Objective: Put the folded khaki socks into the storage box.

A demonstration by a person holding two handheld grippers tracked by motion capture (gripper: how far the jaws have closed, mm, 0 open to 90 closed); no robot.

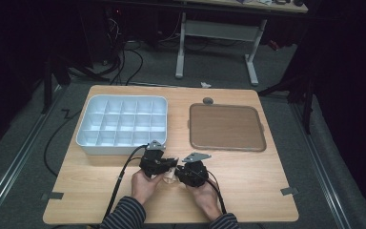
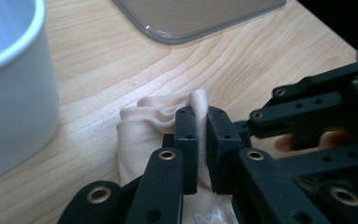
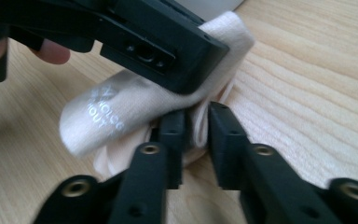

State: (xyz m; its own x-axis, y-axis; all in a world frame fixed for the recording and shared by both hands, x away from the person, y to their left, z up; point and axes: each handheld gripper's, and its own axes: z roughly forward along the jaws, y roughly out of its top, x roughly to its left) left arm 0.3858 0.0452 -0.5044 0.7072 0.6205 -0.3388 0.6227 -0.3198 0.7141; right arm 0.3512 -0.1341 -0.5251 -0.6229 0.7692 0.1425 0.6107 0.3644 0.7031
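**Cream cloth held between two grippers at the near edge of the table**

Light wood grain covers the table point(image 1: 248, 181), which is seen from above with a dark carpeted floor around it. At the near edge two forearms in striped sleeves are seen, and a black gripper is held in each hand. Between them, close to the middle of the near half of the table, a small cream cloth point(image 1: 170, 175) is bunched up.

The left gripper point(image 2: 202, 140) is closed almost fully, and a raised fold of the cloth point(image 2: 142, 128) is pinched between its two black pads. The rest of the cloth lies on the wood under and in front of this gripper. The right gripper point(image 3: 196, 130) is placed at the other side of the cloth point(image 3: 112, 112), where some pale printed letters can be seen. Its jaws stand a little apart, and a thin edge of the fabric passes between them; it cannot be told if the pads press on it.

Farther back, on the left, a white plastic organizer box point(image 1: 122, 141) with many small compartments is placed. On the right, well apart from it, a flat brown tray point(image 1: 226, 127) with a grey rim is laid. Beyond the table, the white legs of a desk are seen on the floor.
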